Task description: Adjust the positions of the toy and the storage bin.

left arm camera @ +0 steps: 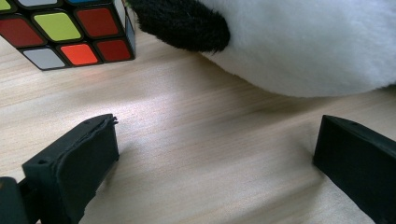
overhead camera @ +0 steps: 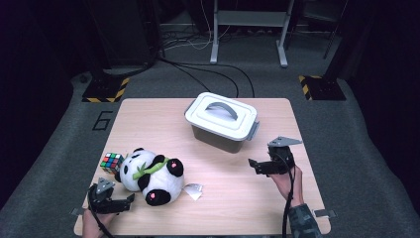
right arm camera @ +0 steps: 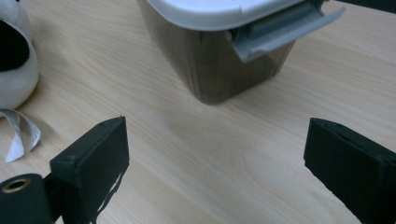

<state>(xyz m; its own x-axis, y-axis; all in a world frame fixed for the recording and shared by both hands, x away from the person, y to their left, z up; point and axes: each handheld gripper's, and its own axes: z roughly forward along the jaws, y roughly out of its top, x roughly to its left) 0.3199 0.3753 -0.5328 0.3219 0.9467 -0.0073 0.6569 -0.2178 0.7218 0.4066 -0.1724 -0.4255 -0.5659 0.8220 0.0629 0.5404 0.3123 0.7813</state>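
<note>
A toy panda lies on its side on the wooden table, in the lower left of the high view. A colourful puzzle cube sits just beside the panda's head, to the left of it. A white tag sticks out from the panda on the right. The left tongs rest low on the table in the bottom left corner, near the panda but not touching it. In the left gripper view, the jaws are wide apart with only bare table between them, and the panda's white fur fills the top right. The right tongs are at the lower right of the high view, pointing left. Their jaws are wide apart too and hold nothing. A grey box with a white lid and a handle stands near the middle of the table, just up and left of the right tongs. A side clip on the box shows at the top of the right gripper view.
</note>
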